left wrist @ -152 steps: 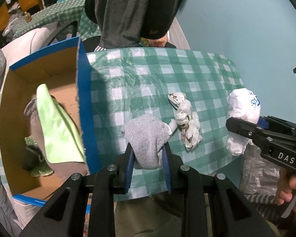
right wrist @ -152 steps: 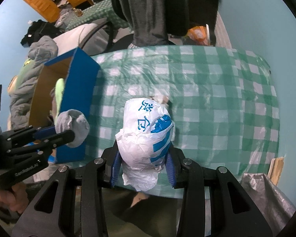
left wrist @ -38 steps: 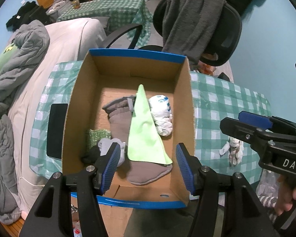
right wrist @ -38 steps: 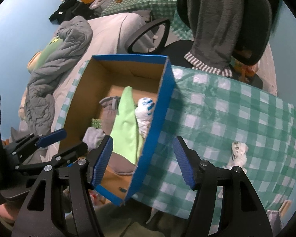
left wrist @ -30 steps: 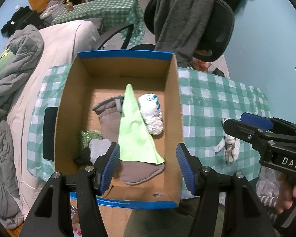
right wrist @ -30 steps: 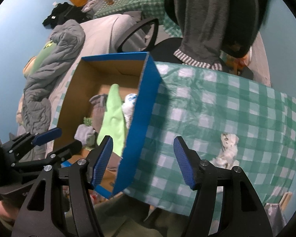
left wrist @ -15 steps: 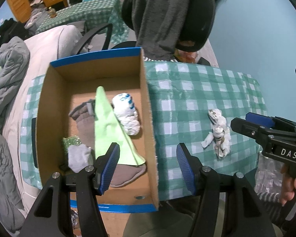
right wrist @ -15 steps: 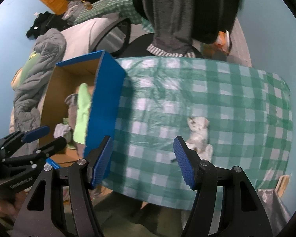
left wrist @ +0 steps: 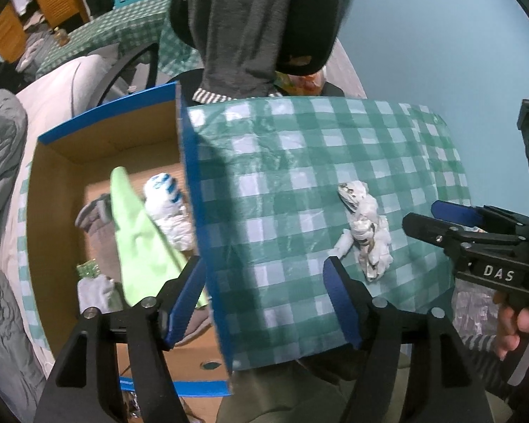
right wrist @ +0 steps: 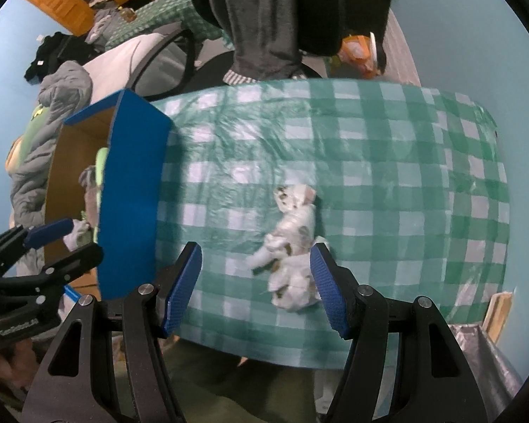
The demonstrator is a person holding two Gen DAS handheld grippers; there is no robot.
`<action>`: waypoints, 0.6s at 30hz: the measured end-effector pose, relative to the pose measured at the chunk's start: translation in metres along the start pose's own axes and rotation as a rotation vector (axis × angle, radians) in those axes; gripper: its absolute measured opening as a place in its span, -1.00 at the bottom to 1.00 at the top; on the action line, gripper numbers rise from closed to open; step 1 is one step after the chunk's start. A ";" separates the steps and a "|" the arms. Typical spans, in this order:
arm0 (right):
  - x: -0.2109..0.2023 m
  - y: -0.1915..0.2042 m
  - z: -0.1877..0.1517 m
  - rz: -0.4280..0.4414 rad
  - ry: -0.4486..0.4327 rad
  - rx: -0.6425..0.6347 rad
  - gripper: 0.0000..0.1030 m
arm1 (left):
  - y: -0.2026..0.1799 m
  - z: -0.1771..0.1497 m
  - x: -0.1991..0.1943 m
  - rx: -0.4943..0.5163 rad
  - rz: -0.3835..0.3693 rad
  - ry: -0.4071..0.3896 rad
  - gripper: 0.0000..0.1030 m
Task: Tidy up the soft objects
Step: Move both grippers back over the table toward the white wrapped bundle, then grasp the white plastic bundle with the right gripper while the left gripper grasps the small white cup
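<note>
A green checked tablecloth (right wrist: 388,162) covers the table in a blue-walled room, and we stand at its near edge with a draped office chair (right wrist: 264,17) across from us.

Our right gripper (right wrist: 255,282) hangs spread and empty, and the last loose item, a crumpled white plastic bag (right wrist: 292,246), lies flat on the cloth between its pads, toward the right pad. Our left gripper (left wrist: 264,292) is spread and empty too, its pads straddling the blue wall of the cardboard box (left wrist: 190,176).

To take the bag well, we judge it best to shift the right gripper slightly toward 3 o'clock so the wad sits centered, drop straight down, and pinch the thick middle, not the thin tail pointing to 8 o'clock, which would slip or trail out.

From the bag, the box stands at 9 o'clock, well apart, already holding 1 light green cloth (left wrist: 137,232), 1 white and blue bag (left wrist: 169,208) and grey socks (left wrist: 95,218). The cloth between is bare, so the sweep across is open, but the box wall stands tall and we would lift above its rim before crossing. The left gripper sits in that path near the rim and should give way. At 6 o'clock the table edge is just beside the bag, so a nudge that way could push it off.
</note>
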State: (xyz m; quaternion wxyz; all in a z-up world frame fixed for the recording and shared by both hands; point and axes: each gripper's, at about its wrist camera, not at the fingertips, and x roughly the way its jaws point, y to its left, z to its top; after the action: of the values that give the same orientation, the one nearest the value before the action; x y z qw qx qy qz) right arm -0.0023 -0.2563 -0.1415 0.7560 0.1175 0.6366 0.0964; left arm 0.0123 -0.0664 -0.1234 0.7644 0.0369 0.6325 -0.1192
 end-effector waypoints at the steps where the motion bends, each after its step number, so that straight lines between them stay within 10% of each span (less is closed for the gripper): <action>1: 0.002 -0.003 -0.001 -0.002 0.005 0.003 0.25 | -0.003 0.001 0.002 0.007 -0.003 0.005 0.37; 18: 0.043 -0.032 -0.004 0.005 0.084 0.005 0.25 | -0.030 0.007 0.056 0.068 0.027 0.092 0.41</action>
State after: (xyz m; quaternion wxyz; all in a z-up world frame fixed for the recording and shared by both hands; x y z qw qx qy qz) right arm 0.0006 -0.2738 -0.1927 0.7280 0.1169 0.6679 0.1015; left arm 0.0217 -0.1042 -0.1736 0.7342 0.0769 0.6622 -0.1287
